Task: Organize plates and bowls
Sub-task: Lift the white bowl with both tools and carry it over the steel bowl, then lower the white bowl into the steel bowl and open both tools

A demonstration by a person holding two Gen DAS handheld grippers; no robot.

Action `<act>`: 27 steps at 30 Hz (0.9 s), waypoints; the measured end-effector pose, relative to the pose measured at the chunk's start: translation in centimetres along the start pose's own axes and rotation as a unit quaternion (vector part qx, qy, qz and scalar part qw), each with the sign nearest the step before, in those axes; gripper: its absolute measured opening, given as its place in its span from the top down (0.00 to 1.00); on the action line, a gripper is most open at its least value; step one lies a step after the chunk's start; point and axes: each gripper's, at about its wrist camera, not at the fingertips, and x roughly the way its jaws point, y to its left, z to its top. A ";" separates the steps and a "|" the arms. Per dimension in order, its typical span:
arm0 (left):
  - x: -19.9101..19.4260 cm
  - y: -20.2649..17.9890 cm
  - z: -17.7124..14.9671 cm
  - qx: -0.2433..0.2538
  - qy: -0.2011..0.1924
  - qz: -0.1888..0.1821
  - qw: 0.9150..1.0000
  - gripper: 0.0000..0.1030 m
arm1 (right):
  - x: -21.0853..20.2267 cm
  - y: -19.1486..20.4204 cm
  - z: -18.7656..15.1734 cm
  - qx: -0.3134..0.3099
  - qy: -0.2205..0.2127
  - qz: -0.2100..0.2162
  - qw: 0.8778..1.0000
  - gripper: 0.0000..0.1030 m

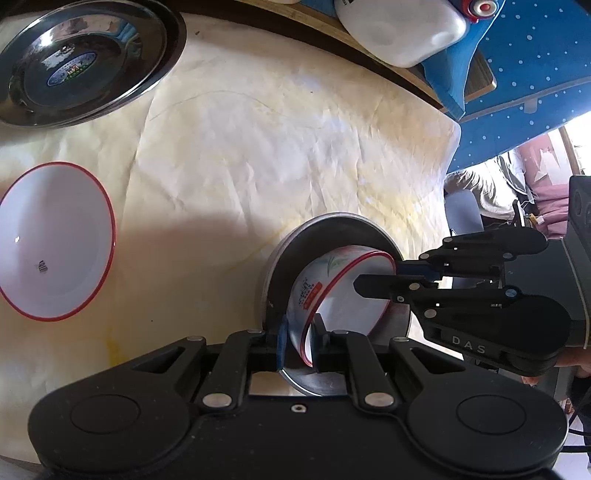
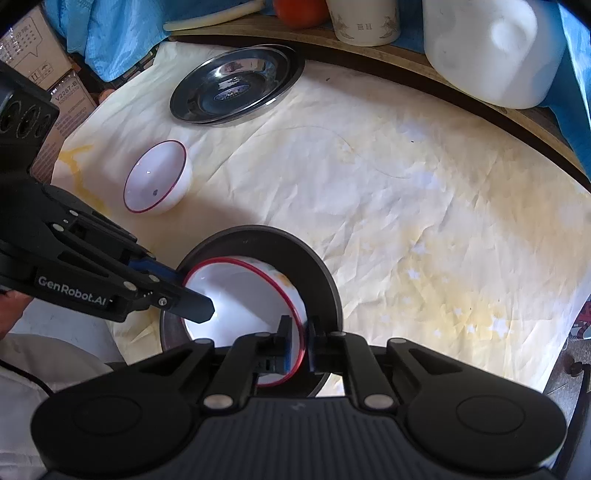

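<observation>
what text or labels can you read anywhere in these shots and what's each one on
"DAS": on the right gripper, seen from the left wrist.
"GenRobot.AI": on the left gripper, seen from the right wrist.
"V2287-B": on the cardboard box; its other print is too small to read.
Red label on the held bowl: blurred.
Sticker in the steel plate: unreadable.
Characters on the cup: too small.

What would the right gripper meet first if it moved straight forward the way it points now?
Probably the white bowl it already grips by the rim, then the metal plate under that bowl. The right gripper points across both; beyond them lies bare tablecloth, though depth is unclear.
</observation>
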 end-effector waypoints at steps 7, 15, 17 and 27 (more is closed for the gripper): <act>-0.8 -0.2 0.0 0.008 -0.011 0.008 1.000 0.84 | 0.3 0.1 0.6 -0.004 0.008 -0.001 1.000 0.91; -1.1 -0.1 0.1 0.006 -0.019 0.007 1.000 0.83 | 0.8 0.3 0.9 -0.016 0.030 -0.004 0.999 0.93; -1.1 0.1 0.3 0.004 -0.018 0.005 1.000 0.83 | 0.7 0.3 1.0 -0.020 0.041 -0.001 0.999 0.93; -0.6 -0.3 0.8 0.011 -0.018 0.006 1.000 0.77 | 0.6 -0.3 1.7 -0.008 0.071 0.011 0.997 0.90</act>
